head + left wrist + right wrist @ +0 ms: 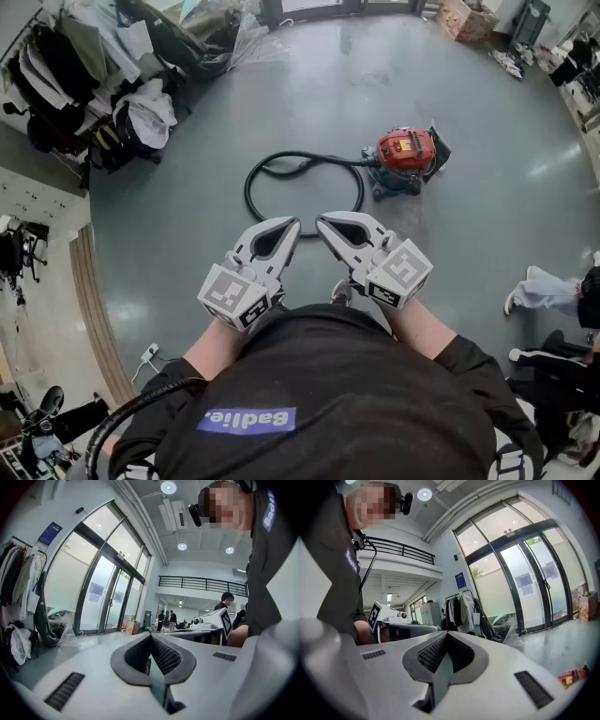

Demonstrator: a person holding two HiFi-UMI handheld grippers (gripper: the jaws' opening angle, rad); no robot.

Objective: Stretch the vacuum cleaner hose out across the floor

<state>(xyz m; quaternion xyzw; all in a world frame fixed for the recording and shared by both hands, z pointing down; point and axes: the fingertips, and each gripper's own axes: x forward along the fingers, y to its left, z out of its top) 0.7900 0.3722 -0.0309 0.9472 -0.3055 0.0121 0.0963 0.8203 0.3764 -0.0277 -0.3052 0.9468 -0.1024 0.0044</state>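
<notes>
Your L gripper (pixel 291 225) & R gripper (pixel 323 223) sit side by side close to your chest, tips nearly meeting, held up over the grey floor (pixel 487 216). L gripper view: jaws clenched tight, pads together, nothing btwn them. R gripper view: same, clamped closed & empty. The vacuum cleaner hose (pixel 323 155) lies in a black loop on the floor ahead of both grippers, well apart from them; neither touches it. One end runs to the red vacuum cleaner (pixel 405 150), which stands just right of the loop, approx mid-floor. A clothes rack (pixel 84 66) w/ hanging garments fills the floor's far-left corner. A person's leg (pixel 539 289) shows at the floor's right edge.
</notes>
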